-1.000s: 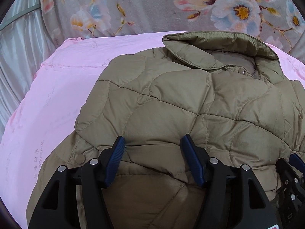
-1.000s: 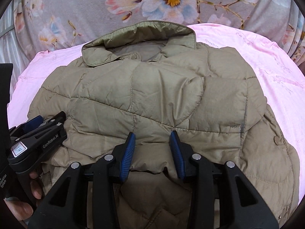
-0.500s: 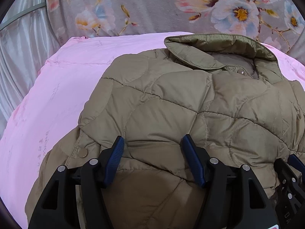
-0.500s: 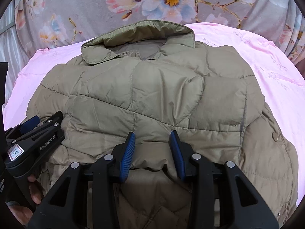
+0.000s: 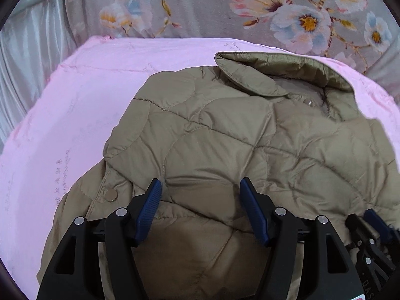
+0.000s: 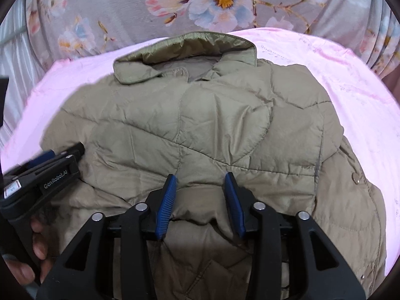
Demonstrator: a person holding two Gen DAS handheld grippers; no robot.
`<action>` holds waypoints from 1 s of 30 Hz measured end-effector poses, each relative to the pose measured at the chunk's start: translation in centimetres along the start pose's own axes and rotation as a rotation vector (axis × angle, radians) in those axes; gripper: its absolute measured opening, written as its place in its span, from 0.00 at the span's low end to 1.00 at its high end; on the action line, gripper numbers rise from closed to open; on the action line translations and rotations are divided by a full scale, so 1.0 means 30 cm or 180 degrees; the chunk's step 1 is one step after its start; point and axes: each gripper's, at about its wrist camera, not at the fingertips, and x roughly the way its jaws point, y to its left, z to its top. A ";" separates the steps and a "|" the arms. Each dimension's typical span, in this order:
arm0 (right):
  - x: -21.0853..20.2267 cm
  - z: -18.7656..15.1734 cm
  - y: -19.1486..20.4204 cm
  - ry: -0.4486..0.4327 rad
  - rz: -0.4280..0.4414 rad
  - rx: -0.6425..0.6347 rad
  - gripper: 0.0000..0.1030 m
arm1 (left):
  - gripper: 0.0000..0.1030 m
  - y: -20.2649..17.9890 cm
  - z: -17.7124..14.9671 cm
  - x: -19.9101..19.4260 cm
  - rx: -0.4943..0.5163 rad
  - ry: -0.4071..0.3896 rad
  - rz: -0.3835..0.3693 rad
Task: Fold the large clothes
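Note:
An olive quilted jacket (image 5: 225, 137) (image 6: 200, 125) lies on a pink sheet (image 5: 87, 100), its collar (image 6: 187, 47) at the far end. Its near part is folded up over the body. My left gripper (image 5: 200, 187) stands open at the edge of that fold, with flat fabric lying between its blue pads. My right gripper (image 6: 199, 178) straddles a small ridge of the same fold and its jaws are opening off it. Each view catches the other tool: the left gripper (image 6: 66, 151) at the left edge, the right gripper (image 5: 362, 218) at the lower right.
A grey floral cloth (image 5: 200, 7) hangs behind the sheet, and a pale curtain (image 5: 30, 57) hangs at the left. A person's hand (image 6: 37, 245) grips the left tool. A snap button (image 5: 111, 196) shows on the lower layer of the jacket, left of the fold.
The right jaws have spread wider around the ridge of fabric. Both grippers have drawn back a little, so the jacket sits slightly farther off. The left jaws are unchanged.

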 end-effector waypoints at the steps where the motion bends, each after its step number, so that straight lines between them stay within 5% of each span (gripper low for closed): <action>1: -0.017 0.031 -0.022 -0.0054 0.0096 0.0094 0.54 | 0.62 0.009 0.031 -0.006 -0.0069 0.0018 -0.0101; 5: -0.059 0.200 -0.118 -0.0285 0.0223 0.0358 0.61 | 0.64 0.038 0.196 -0.024 -0.0427 -0.0058 -0.0540; 9: -0.005 0.340 -0.251 -0.0291 0.0486 0.0831 0.70 | 0.66 0.032 0.352 0.060 -0.0794 0.0141 -0.1016; 16: 0.164 0.457 -0.379 -0.0161 0.0612 0.1219 0.82 | 0.66 -0.003 0.427 0.278 -0.1075 0.0584 -0.1132; 23: 0.301 0.475 -0.382 0.0027 0.0756 0.1316 0.83 | 0.66 -0.018 0.413 0.353 -0.1178 0.0636 -0.1430; 25: 0.316 0.487 -0.323 0.0100 0.0812 0.1105 0.67 | 0.60 -0.039 0.414 0.368 -0.1129 0.0685 -0.1505; 26: 0.324 0.489 -0.296 0.0161 0.0822 0.1028 0.63 | 0.46 -0.048 0.416 0.374 -0.1089 0.0711 -0.1520; 27: 0.326 0.494 -0.266 0.0182 0.0808 0.0951 0.39 | 0.22 -0.062 0.418 0.381 -0.1033 0.0760 -0.1538; 29: 0.319 0.507 -0.230 0.0209 0.0985 0.0891 0.11 | 0.05 -0.066 0.421 0.372 -0.0978 0.0770 -0.1540; 30: 0.290 0.517 -0.222 0.0122 0.1083 0.0942 0.10 | 0.02 -0.060 0.426 0.354 -0.0965 0.0712 -0.1557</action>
